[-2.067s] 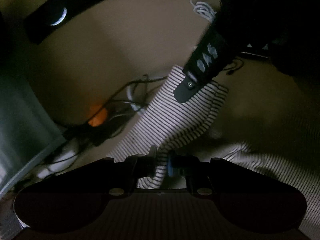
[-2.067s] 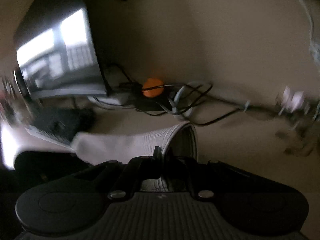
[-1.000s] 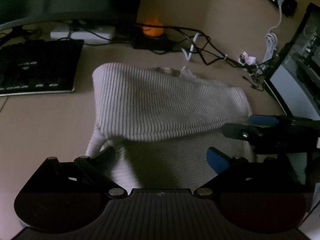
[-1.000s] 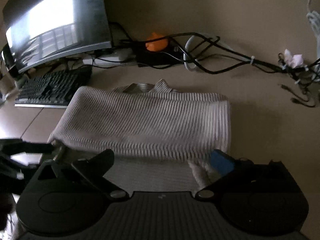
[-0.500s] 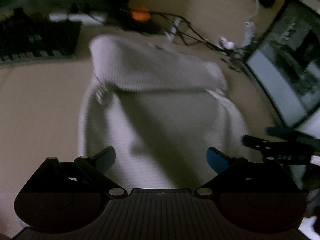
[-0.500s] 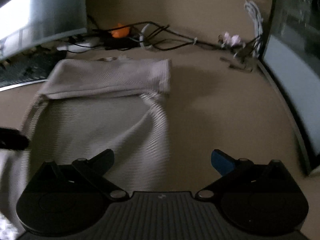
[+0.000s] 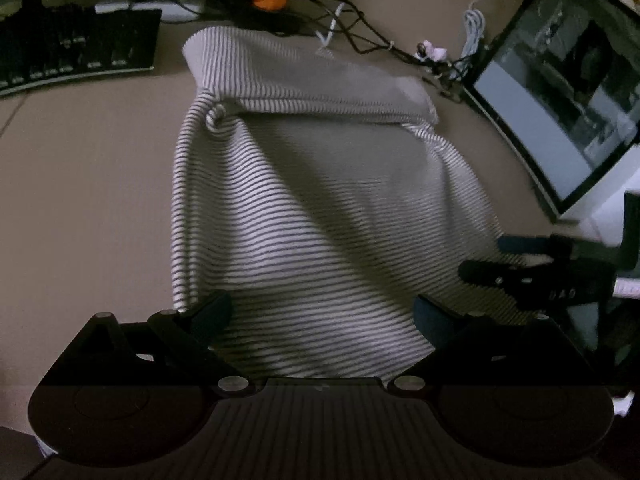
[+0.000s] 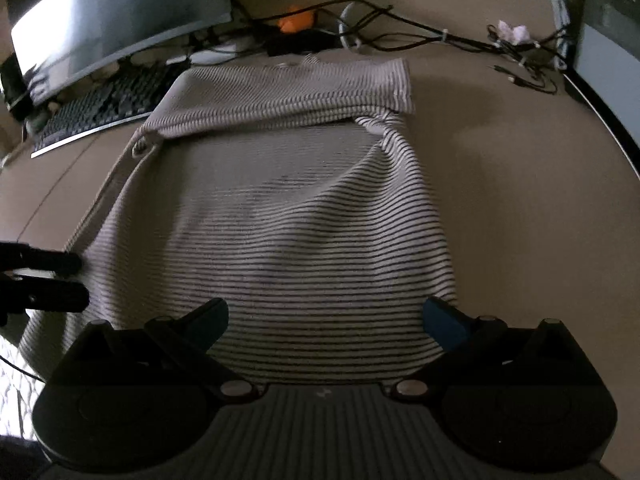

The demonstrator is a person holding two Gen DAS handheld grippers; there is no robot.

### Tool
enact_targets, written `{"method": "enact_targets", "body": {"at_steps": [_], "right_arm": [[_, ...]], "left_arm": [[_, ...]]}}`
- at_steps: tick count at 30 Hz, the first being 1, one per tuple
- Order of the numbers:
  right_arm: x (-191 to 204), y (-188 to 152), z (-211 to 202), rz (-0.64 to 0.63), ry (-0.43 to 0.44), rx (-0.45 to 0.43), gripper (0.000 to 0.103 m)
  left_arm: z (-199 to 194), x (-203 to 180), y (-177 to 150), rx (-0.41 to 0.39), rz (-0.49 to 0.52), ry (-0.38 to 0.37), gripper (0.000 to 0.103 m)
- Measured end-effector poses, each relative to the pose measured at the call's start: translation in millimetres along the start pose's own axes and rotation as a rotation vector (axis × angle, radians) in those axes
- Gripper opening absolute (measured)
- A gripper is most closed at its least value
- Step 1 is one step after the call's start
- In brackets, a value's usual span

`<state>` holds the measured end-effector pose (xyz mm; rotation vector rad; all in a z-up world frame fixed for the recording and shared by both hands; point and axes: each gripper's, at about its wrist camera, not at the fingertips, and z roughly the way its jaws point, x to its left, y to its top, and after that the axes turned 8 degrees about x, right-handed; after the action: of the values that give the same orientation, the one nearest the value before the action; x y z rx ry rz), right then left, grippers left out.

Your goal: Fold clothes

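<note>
I have the striped shirt (image 8: 288,216) lying flat on the desk (image 8: 500,168), its far end already folded over toward me. For the next fold I judge each tool should bite a near corner squarely and both lift together, so the cloth doesn't skew. My left gripper (image 7: 322,316) and right gripper (image 8: 326,318) hover low over the near hem, side by side, jaws spread wide, holding nothing.

Tan desk (image 8: 500,184), dimly lit.
Bearing a striped garment (image 8: 296,216), keyboard (image 7: 72,54), tangled cables (image 8: 400,28), two monitors at the edges.
</note>
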<state>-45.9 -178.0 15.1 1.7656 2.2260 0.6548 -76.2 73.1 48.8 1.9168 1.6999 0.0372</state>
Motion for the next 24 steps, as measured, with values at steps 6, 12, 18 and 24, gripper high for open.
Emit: {"method": "enact_targets", "body": {"at_steps": [6, 12, 18, 24], "right_arm": [[7.0, 6.6, 3.8, -0.073, -0.023, 0.066, 0.103], [-29.4, 46.3, -19.3, 0.028, 0.017, -0.029, 0.103], [-41.9, 117.7, -7.0, -0.066, -0.223, -0.18, 0.103], [-48.3, 158.1, 47.5, -0.191, -0.336, -0.159, 0.103]], "left_arm": [[1.8, -4.6, 6.8, 0.027, -0.003, 0.037, 0.1], [-3.6, -1.3, 47.1, -0.043, -0.007, 0.093, 0.1], [17.2, -9.0, 114.7, -0.106, 0.097, 0.242, 0.1], [55.8, -0.8, 142.7, -0.06, 0.139, 0.439, 0.1]]}}
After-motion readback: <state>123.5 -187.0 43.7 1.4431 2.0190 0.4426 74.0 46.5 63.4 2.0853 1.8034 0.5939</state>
